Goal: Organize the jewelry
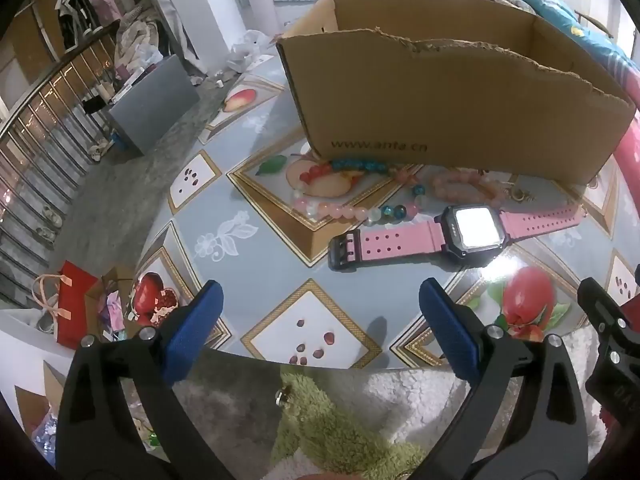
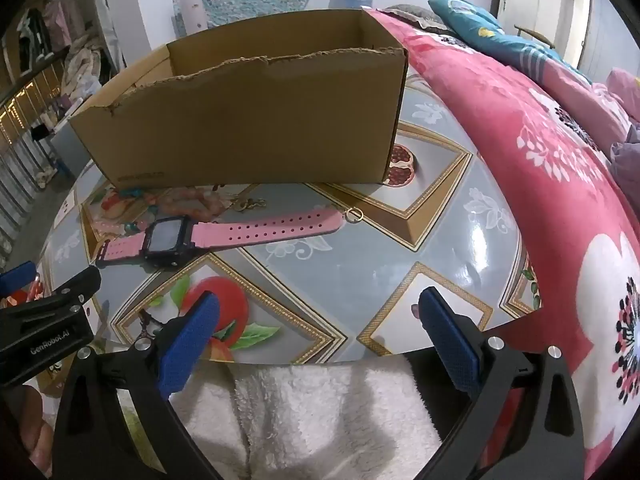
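Observation:
An open cardboard box (image 1: 460,92) (image 2: 248,128) stands at the back of a round table. In front of it lie a pink-strapped watch (image 1: 468,230) (image 2: 168,238), a multicoloured bead necklace (image 1: 344,168), a pink bead bracelet (image 1: 466,188) (image 2: 196,202), small gold earrings (image 2: 250,203) and a gold ring (image 2: 354,215). My left gripper (image 1: 320,308) hovers open over the table's near edge, short of the watch. Over the same near edge, to the right of the watch, my right gripper (image 2: 320,312) is open too. Neither holds anything.
The table (image 2: 400,248) has a glossy fruit-pattern cover. A red floral quilt (image 2: 540,168) lies along its right side. Fluffy white and green fabric (image 1: 340,412) is below the near edge. A railing (image 1: 40,120) and bags on the floor (image 1: 72,312) are at the left.

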